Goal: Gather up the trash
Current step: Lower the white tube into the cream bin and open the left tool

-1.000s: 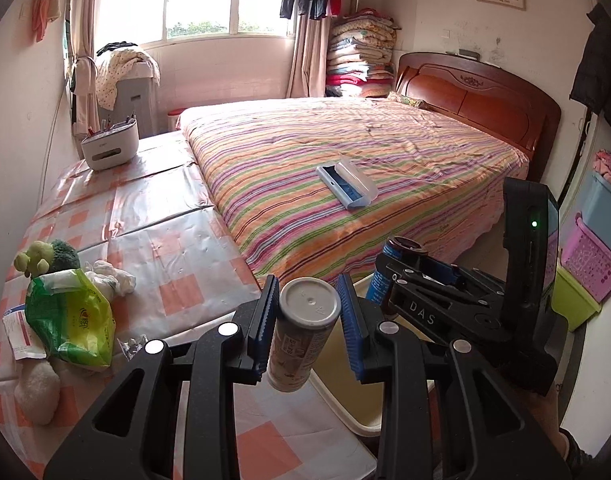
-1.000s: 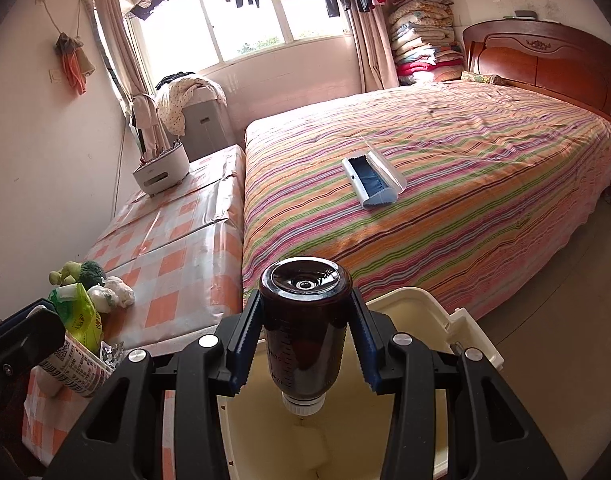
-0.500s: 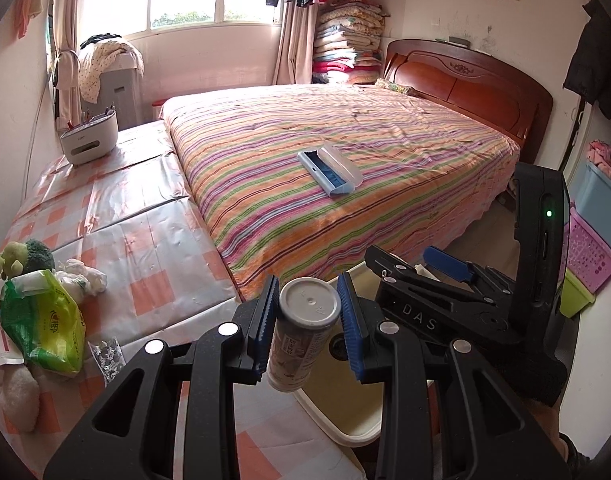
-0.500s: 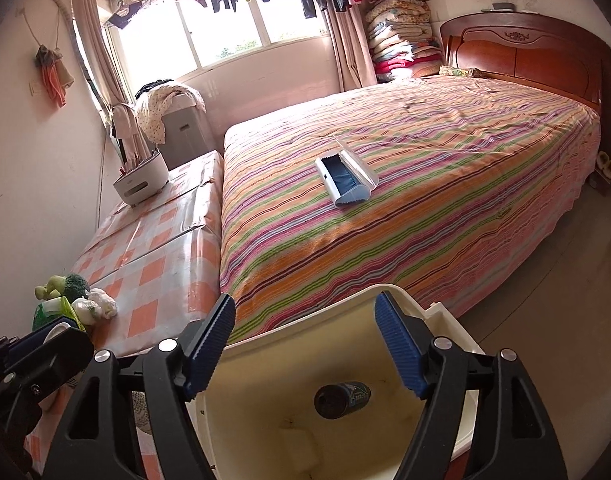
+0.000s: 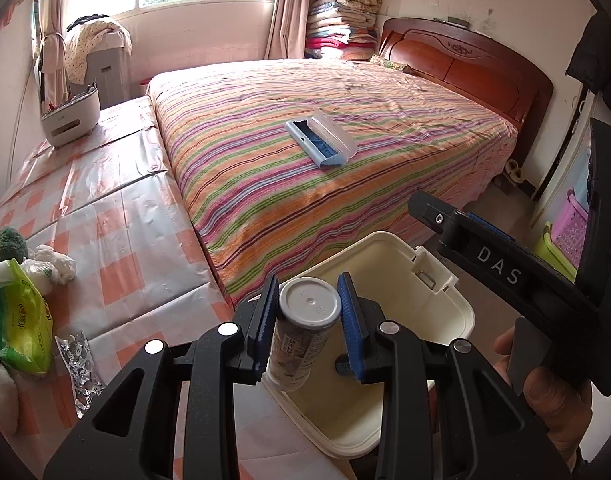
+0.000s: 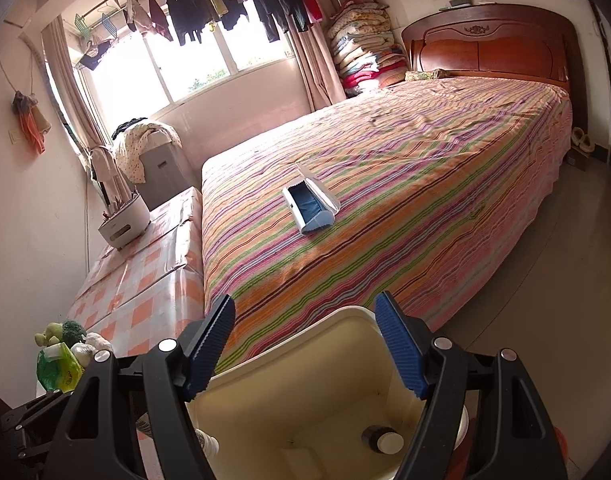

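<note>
From the left wrist view, the left gripper point(image 5: 307, 320) is clamping a slim printed can point(image 5: 301, 340) with a white plastic lid between its blue pads. The can is standing almost upright in the grip, its long axis running top to bottom, lid toward the camera. Its lower end is hanging just over the near-left rim of the cream trash bin point(image 5: 445, 320), which is standing on the floor between the checkered counter point(image 5: 117, 240) and the striped bed point(image 5: 345, 160). So the open mouth of the bin is lying just ahead and to the right of the can, and I judge that a small shift that way is needed before letting go. The right gripper point(image 5: 461, 220) is crossing above the far side of the bin, held by a hand point(image 5: 553, 404). More trash, a green plastic bag point(image 5: 17, 320) and a foil wrapper point(image 5: 79, 356), is waiting on the counter.

From the right wrist view, the right gripper point(image 6: 305, 348) is standing wide and holding nothing, directly over the trash bin point(image 6: 289, 380). A dark bottle point(image 6: 379, 438) is lying at the bottom of the bin, its cap end toward the camera. The left gripper is the nearer one to the remaining trash on the counter.
</note>
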Action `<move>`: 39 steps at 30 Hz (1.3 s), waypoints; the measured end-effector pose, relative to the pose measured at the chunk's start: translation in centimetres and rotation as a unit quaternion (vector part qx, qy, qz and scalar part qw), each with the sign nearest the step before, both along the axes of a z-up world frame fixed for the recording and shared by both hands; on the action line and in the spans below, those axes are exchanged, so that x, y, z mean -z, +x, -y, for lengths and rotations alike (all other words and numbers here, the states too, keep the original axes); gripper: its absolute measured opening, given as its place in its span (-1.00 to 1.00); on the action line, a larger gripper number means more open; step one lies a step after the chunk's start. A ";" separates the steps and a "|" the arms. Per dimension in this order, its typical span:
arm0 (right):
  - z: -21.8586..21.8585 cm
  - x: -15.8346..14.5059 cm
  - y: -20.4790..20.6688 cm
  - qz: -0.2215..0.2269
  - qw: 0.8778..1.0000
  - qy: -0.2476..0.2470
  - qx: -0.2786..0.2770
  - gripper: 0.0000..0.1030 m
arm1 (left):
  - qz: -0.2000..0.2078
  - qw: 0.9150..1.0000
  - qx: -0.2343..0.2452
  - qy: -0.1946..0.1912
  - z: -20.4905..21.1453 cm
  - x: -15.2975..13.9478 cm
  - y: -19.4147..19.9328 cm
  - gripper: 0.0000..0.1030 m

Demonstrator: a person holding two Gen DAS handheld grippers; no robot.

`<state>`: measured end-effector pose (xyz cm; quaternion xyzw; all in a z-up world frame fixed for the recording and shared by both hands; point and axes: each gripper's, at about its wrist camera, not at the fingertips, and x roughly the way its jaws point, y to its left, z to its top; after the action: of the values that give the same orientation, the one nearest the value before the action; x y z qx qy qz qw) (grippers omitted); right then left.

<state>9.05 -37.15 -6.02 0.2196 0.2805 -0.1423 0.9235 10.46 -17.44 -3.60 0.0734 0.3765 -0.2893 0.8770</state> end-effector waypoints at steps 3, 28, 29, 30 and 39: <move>0.2 -0.2 -0.2 0.005 1.000 -0.001 0.006 0.37 | -0.005 1.000 0.005 0.001 0.5 0.3 0.2 -0.43; 0.0 -0.9 -0.4 0.015 1.000 -0.003 0.016 0.37 | 0.006 1.000 0.012 0.001 1.3 0.8 0.1 0.36; -0.1 -0.9 -0.4 0.015 1.000 -0.004 0.016 0.37 | 0.013 1.000 0.009 0.002 1.1 0.7 0.0 0.40; -0.3 -0.9 -0.3 0.014 1.000 -0.005 0.016 0.37 | 0.017 1.000 0.007 0.004 0.9 0.5 0.0 0.44; -2.3 -0.9 0.7 0.009 1.000 -0.010 -0.004 0.37 | 0.040 0.998 -0.053 0.008 -3.4 -0.4 0.7 0.58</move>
<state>9.74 -34.90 -5.15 0.2109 0.2715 -0.1390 0.9287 11.13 -14.02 -3.15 0.0716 0.3469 -0.2362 0.9048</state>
